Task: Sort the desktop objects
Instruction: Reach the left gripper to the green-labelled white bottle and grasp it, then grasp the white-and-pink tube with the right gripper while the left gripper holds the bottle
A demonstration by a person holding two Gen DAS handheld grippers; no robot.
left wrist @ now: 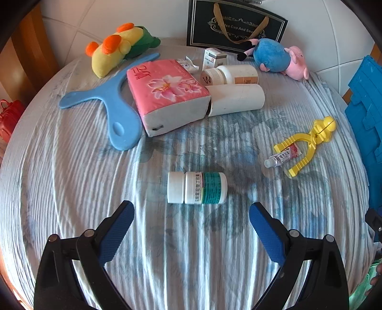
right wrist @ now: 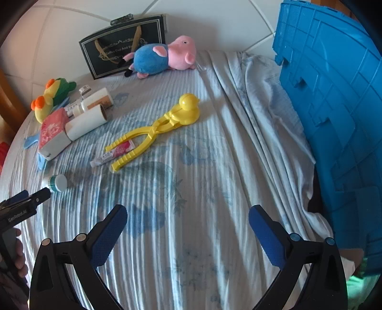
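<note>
A white pill bottle with a green label (left wrist: 197, 188) lies on its side on the striped cloth, just ahead of my open, empty left gripper (left wrist: 191, 214); it also shows in the right wrist view (right wrist: 57, 183). My right gripper (right wrist: 188, 214) is open and empty over bare cloth. A yellow duck-head clamp toy (right wrist: 157, 128) lies ahead of it with a small ointment tube (right wrist: 112, 156) between its handles. Further back lie a pink tissue pack (left wrist: 164, 95), white bottles (left wrist: 235, 99), a blue plastic piece (left wrist: 114, 107) and two plush toys (left wrist: 114, 47) (right wrist: 162, 56).
A blue plastic crate (right wrist: 334, 95) stands at the right edge. A black gift bag (left wrist: 235, 22) leans on the tiled wall at the back. A red bag (left wrist: 8, 119) sits off the table's left. The left gripper's tip (right wrist: 35, 195) shows in the right view.
</note>
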